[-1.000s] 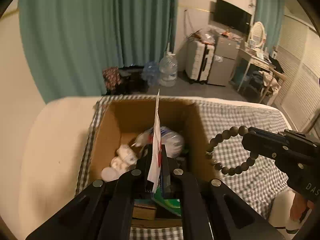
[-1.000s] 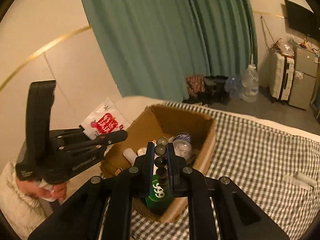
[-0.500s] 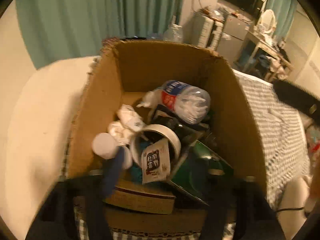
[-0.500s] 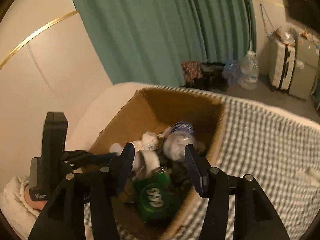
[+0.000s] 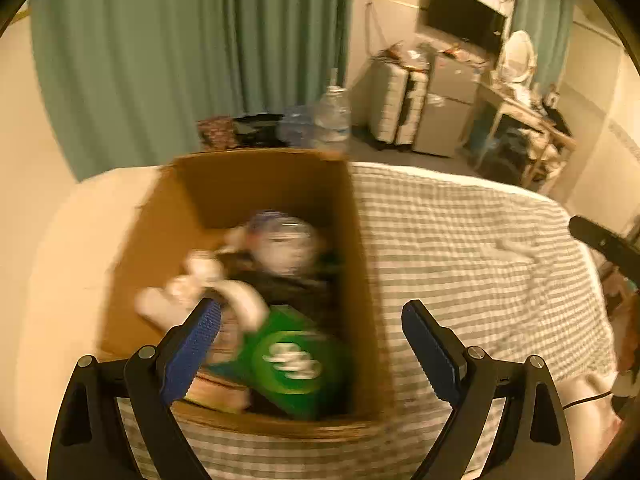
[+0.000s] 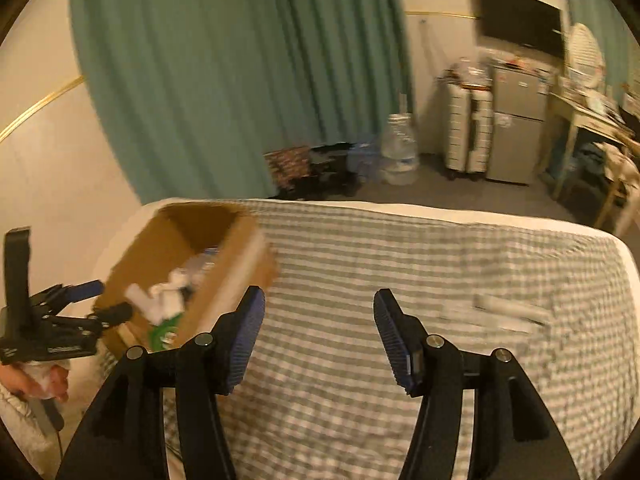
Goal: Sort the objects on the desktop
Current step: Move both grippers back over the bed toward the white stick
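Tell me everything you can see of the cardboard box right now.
The box is plain brown cardboard, open-topped, its flaps not visible. It sits on the checked cloth near the cloth's left edge, upright. It is crowded with things: a green packet with a white logo at the near end, white bits along the left wall, a clear plastic bottle further back. Motion blur hides finer detail. Neither gripper touches it.

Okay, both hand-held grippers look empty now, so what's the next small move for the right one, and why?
Probably ease the right hand-held gripper toward the pale, blurred tube-like object lying on the green checked cloth. Its jaws are opening with nothing between them, and that object seems to be the only loose item outside the brown cardboard box, which already holds the other clutter.
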